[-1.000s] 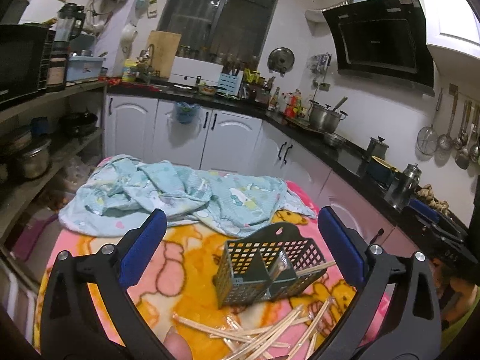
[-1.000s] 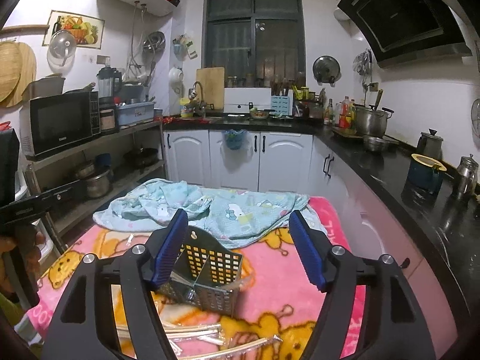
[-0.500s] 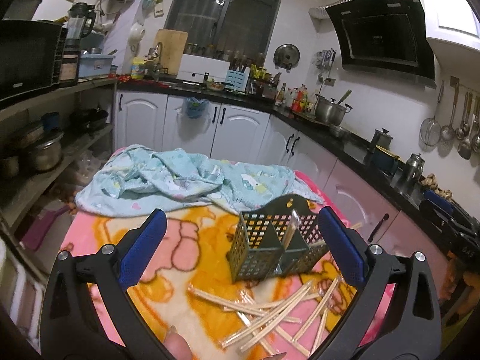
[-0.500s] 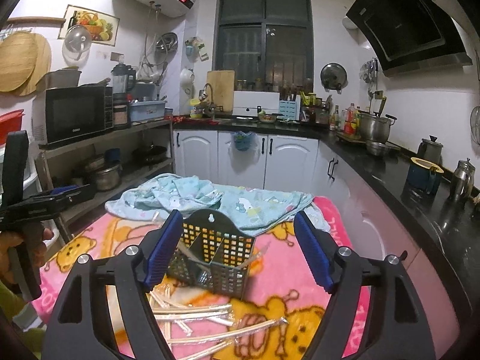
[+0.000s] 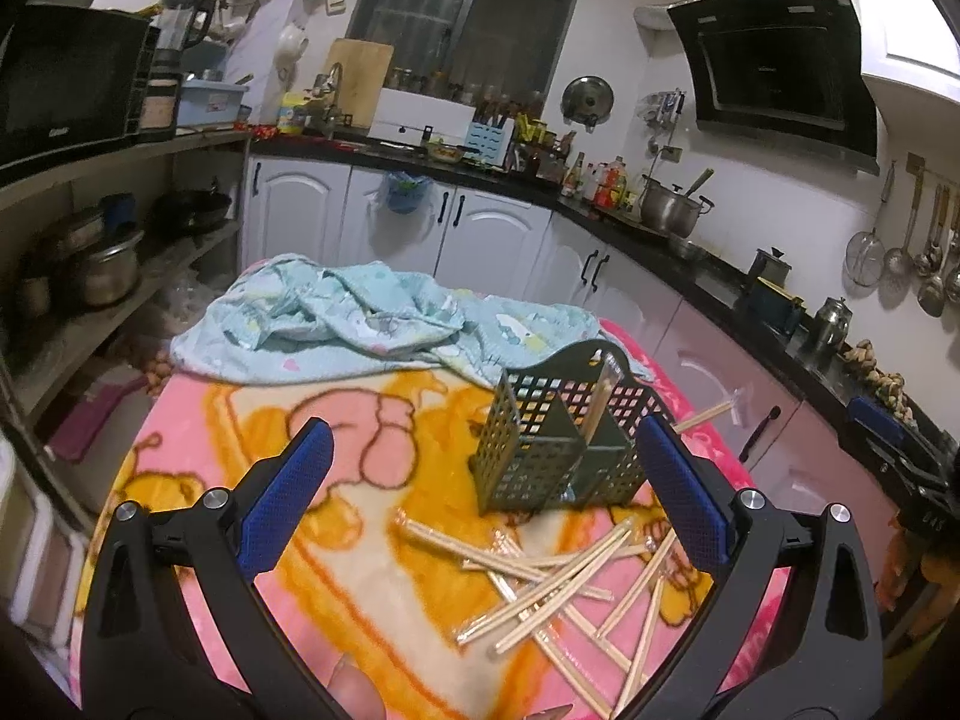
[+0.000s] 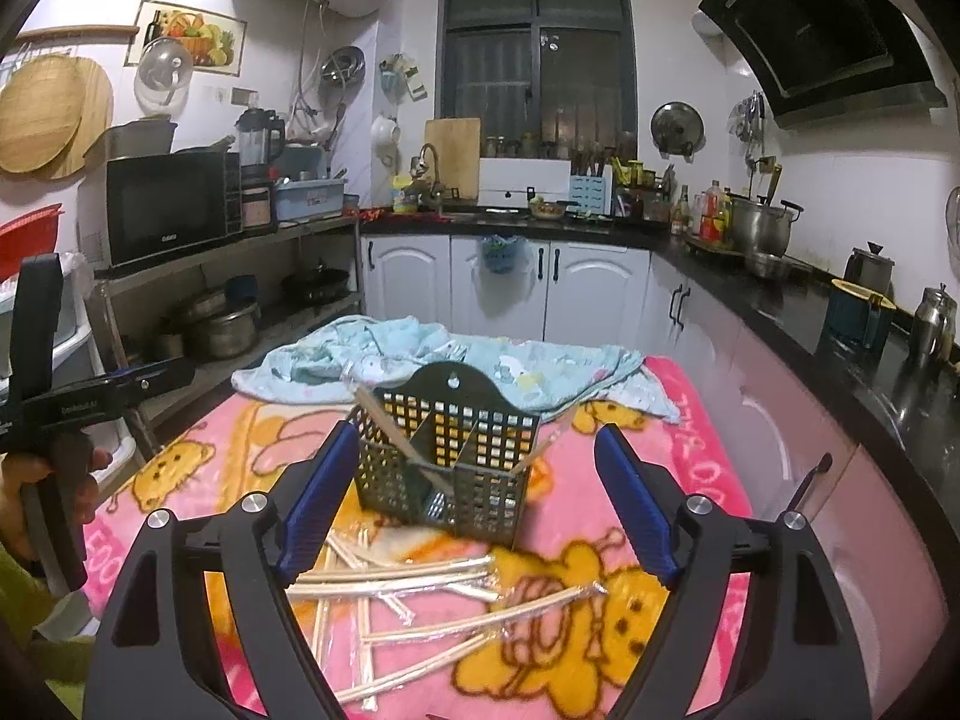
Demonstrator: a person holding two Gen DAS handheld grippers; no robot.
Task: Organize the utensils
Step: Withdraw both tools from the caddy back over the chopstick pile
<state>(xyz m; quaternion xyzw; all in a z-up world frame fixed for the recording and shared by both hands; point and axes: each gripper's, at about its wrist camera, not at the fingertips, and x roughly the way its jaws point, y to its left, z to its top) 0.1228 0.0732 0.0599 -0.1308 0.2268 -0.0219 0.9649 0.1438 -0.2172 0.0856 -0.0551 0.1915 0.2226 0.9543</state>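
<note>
**A:** Start with the surface: the pink cartoon blanket runs out ahead of both your jaws, the crumpled blue cloth at its far end. Where's the caddy for you?

**B:** The dark green slotted utensil caddy stands straight ahead of your right gripper, just past the tips and between them. For your left gripper it's ahead too, hard against the right-hand jaw.

**A:** And the wrapped chopsticks?

**B:** Scattered below and just short of the caddy, under both sets of tips. Most lie crosswise to your right jaws, so I'd judge the right hand the better placed. One chopstick already leans inside the caddy.

**A:** The jaws?

**B:** Left ones spread wide, empty. Right ones are opening, nothing pinched between them.
</note>
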